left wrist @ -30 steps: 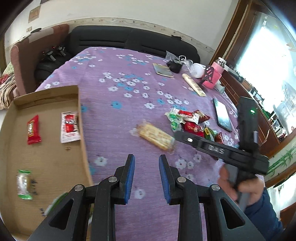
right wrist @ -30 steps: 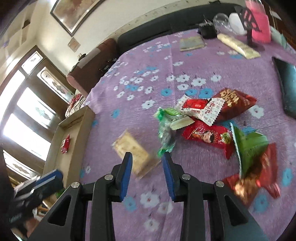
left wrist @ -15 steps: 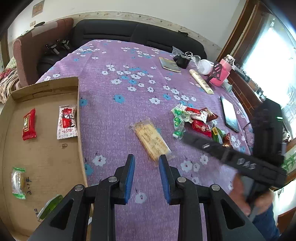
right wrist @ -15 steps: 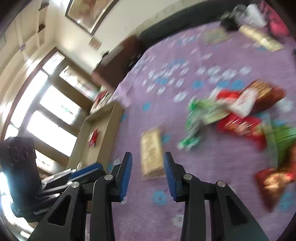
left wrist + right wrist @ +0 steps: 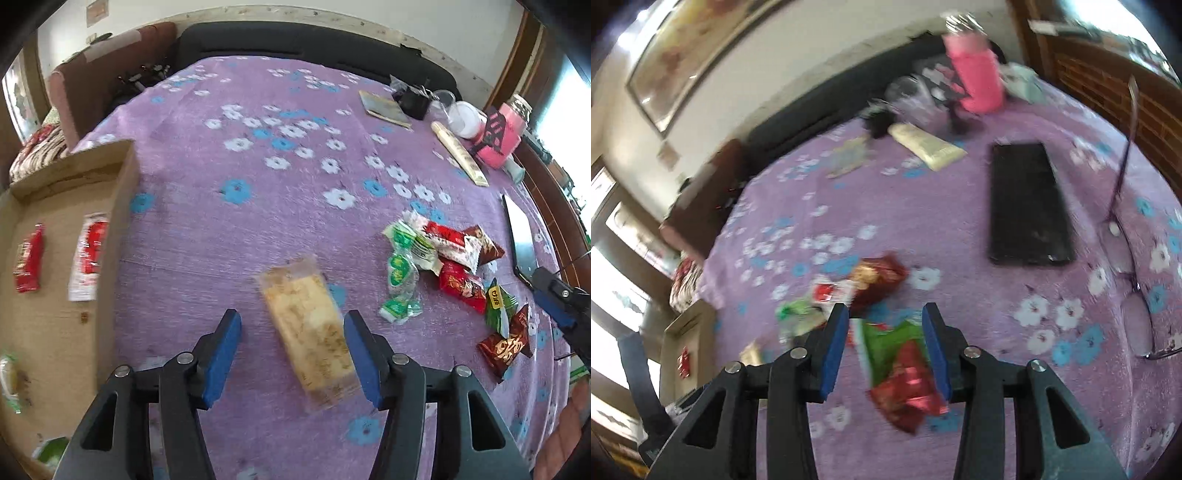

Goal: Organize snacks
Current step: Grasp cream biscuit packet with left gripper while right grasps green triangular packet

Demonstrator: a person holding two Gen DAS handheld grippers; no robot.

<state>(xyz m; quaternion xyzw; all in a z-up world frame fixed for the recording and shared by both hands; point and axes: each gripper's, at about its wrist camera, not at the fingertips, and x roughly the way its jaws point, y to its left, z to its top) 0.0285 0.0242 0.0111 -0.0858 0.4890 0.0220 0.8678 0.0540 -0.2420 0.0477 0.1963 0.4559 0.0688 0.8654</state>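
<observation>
Both grippers are closing in on snacks to carry to the cardboard box (image 5: 122, 206) at the table's (image 5: 258, 155) left edge, where a few packets are already lying. The left gripper (image 5: 291, 350) is lining up over the clear-wrapped cracker packet (image 5: 310, 332) lying flat on the purple floral cloth; its jaws are opening, about half wide, with the packet between them but the pads not pressing it — nothing is held yet. The next move, as I judge it, calls for sinking lower and squeezing across the packet's narrow width. The right gripper (image 5: 886, 339) is hanging over the loose pile, its jaws opening modestly around a green packet (image 5: 890, 339) and a red foil packet (image 5: 908, 391) — neither appears gripped, though blur is making contact hard to read. Picking just one wrapper will need care.
</observation>
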